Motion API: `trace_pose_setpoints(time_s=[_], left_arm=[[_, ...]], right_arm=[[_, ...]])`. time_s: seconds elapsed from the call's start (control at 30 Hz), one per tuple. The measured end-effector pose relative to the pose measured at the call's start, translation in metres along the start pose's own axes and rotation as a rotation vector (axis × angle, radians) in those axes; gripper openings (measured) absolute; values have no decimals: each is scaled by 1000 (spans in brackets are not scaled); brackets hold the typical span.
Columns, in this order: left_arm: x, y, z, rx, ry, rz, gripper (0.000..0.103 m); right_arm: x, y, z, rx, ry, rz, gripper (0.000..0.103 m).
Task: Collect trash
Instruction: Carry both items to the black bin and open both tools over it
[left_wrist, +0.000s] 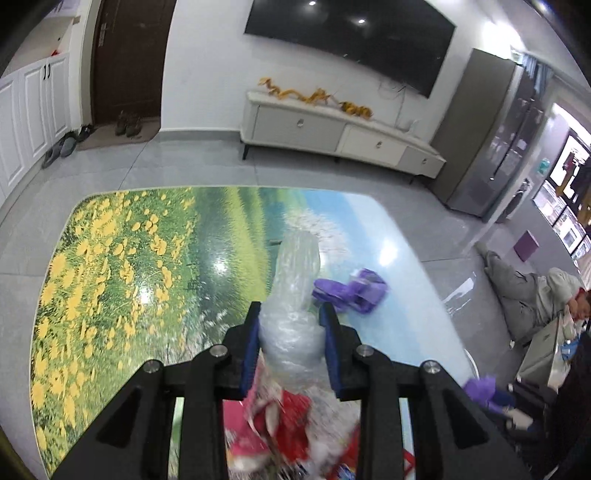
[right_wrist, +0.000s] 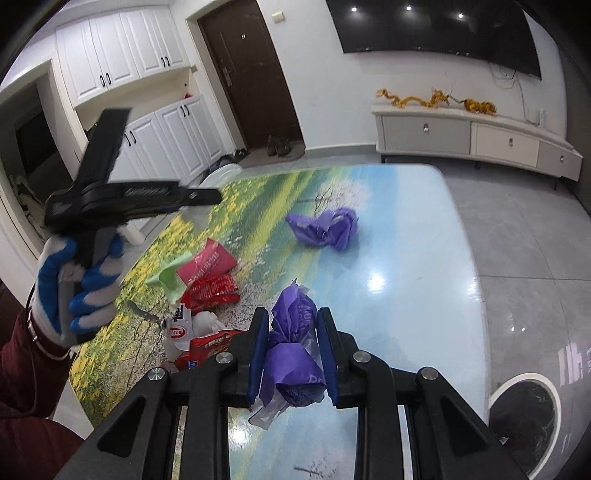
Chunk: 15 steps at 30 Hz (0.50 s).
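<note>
Purple wrapper (right_wrist: 291, 354) sits gripped in the right tongs (right_wrist: 291, 350) above the worktop (right_wrist: 424, 258) near its front edge. Left tongs (left_wrist: 291, 343) grip a plastic wrap (left_wrist: 295, 295). Both seem ready to be carried to the bin (right_wrist: 524, 410), beside the worktop's right edge.

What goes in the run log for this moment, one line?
left gripper: shut on bubble wrap | right gripper: shut on purple wrapper | table: purple bag, red packets left
</note>
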<state>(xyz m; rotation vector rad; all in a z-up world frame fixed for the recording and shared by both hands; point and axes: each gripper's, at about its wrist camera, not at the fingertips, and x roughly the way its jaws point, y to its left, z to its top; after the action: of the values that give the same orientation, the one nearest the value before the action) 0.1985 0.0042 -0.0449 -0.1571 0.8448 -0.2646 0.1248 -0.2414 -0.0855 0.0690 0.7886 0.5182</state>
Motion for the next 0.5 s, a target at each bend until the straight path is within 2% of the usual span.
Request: trace_pose_setpoints(time_s=[0.23, 0.5], left_arm=[[-41, -29, -20, 39, -50, -57, 29], [-61, -80, -16, 119, -70, -148, 29]], right_arm=[[-38, -7, -2, 14, -85, -57, 25], [-102, -39, -13, 85, -214, -188, 25]])
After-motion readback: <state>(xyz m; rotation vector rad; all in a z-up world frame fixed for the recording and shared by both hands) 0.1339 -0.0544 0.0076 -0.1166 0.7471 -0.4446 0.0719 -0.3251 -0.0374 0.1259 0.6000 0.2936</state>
